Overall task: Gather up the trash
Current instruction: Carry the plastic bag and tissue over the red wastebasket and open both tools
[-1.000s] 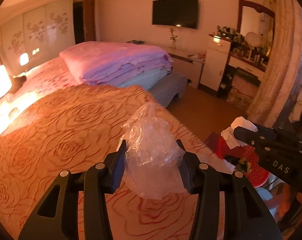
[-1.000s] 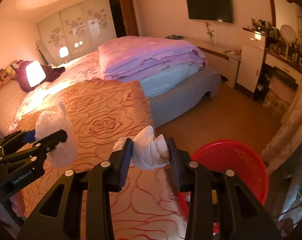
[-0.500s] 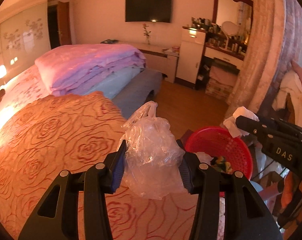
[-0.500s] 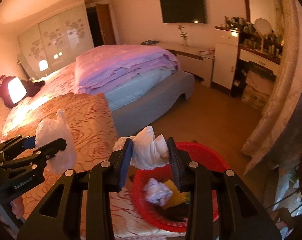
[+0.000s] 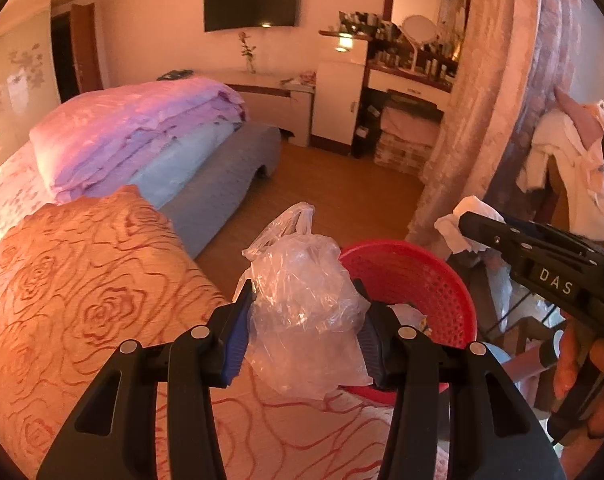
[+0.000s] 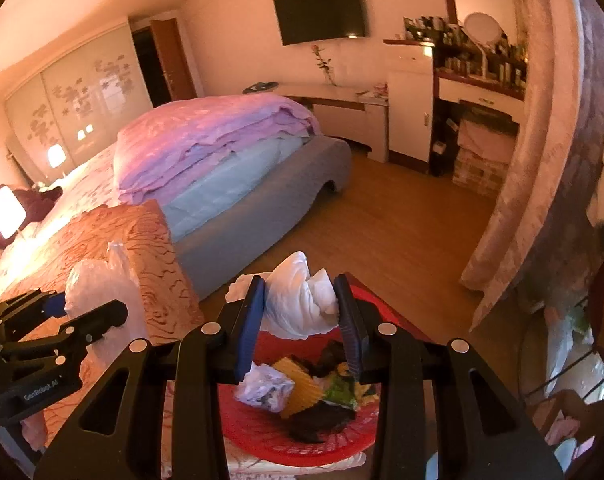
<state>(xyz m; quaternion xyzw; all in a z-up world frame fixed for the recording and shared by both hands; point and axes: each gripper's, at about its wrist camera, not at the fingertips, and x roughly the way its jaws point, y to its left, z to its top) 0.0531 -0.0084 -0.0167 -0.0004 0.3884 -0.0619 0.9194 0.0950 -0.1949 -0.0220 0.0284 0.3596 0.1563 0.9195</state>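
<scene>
My left gripper (image 5: 302, 332) is shut on a crumpled clear plastic bag (image 5: 302, 300) and holds it at the near rim of a red mesh basket (image 5: 414, 276). My right gripper (image 6: 299, 312) is shut on a wad of white tissue (image 6: 297, 304) directly above the same basket (image 6: 261, 436), which holds several pieces of trash (image 6: 302, 388). The right gripper also shows at the right of the left wrist view (image 5: 474, 224) with the tissue (image 5: 458, 224). The left gripper with the bag (image 6: 97, 292) shows at the left of the right wrist view.
An orange rose-patterned bedspread (image 5: 81, 300) lies left of the basket. A folded pink duvet (image 5: 141, 128) sits on the bed behind. Wooden floor (image 6: 402, 232) stretches ahead. A curtain (image 6: 542, 160) and clothes hang on the right. A dresser (image 6: 474, 92) stands at the far wall.
Both grippers have swung right from over the bed toward the red basket. The tissue now hangs over the basket and the bag is at its rim. Both grips are unchanged.
</scene>
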